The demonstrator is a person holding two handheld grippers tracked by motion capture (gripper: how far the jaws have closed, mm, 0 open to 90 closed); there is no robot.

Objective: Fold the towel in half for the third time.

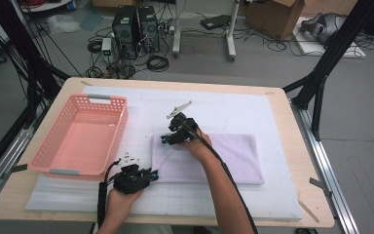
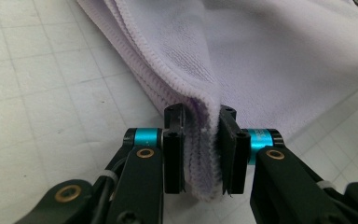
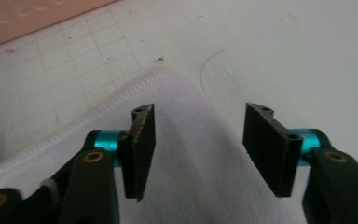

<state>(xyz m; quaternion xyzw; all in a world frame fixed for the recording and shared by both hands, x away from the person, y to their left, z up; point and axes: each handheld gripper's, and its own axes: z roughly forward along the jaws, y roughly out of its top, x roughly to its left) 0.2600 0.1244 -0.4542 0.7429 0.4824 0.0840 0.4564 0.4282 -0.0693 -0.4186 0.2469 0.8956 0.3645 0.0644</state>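
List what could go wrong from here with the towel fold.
1. The left gripper pinches only the bunched corner of the lilac towel; a pull may slip the thick layers out of the jaws.
2. The right gripper is open above the far corner, so a lift now would probably drag the towel unevenly.
3. The pink basket sits close to the left gripper; a wide swing may knock it.

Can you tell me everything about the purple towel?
The towel is pale lilac, soft and fuzzy like terry cloth, with a stitched hem along its edges. It lies folded into a long rectangle on the white gridded mat, to the right of the pink basket. The left tongs are shut on its near left corner, pinching several folded layers and lifting them a little. The right tongs are open above its far left corner, which is rounded.
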